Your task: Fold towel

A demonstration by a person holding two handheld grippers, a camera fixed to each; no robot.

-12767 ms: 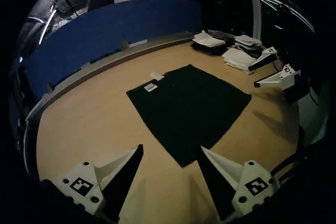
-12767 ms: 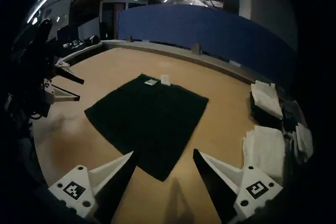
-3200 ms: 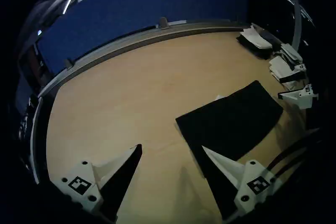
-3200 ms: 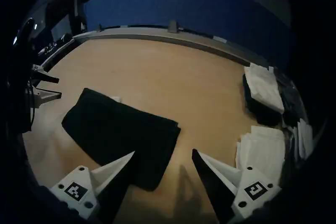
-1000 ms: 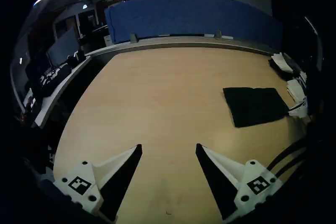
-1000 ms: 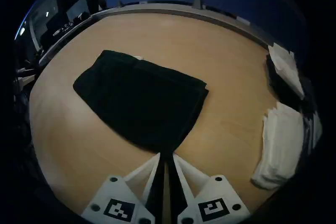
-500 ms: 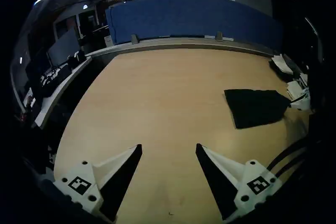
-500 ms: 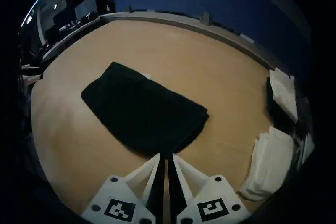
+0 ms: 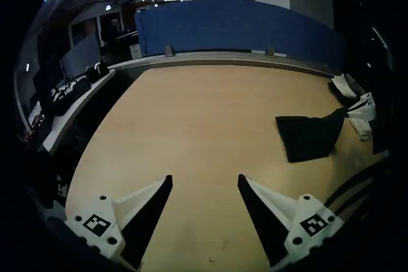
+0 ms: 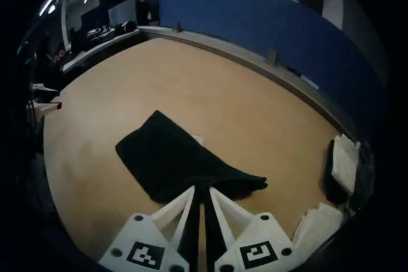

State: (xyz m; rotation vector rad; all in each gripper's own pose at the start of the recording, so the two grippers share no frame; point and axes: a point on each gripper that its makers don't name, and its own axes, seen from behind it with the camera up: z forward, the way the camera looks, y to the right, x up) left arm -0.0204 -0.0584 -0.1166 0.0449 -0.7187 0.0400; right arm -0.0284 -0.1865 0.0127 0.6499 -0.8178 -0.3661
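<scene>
A black towel (image 9: 306,139), folded small, lies on the wooden table (image 9: 204,114) at the right of the left gripper view. One corner of it is pulled up off the table toward my right gripper (image 9: 360,114). In the right gripper view my right gripper (image 10: 201,189) is shut, pinching the near edge of the towel (image 10: 173,162), which rises toward the fingers. My left gripper (image 9: 204,177) stands open over bare wood, well away from the towel, with nothing between its fingers. It also appears small at the far left as the left gripper (image 10: 45,104).
A blue partition (image 9: 239,27) runs along the table's far edge. Stacks of folded white towels (image 10: 346,162) and a dark pile sit at the right end. Another white stack (image 10: 319,226) lies nearer. Desks with monitors (image 9: 76,63) stand beyond the left edge.
My right gripper, shut on the towel's edge, has risen and pulled back, lifting that corner off the table. My left gripper has stayed open and barely moved.
</scene>
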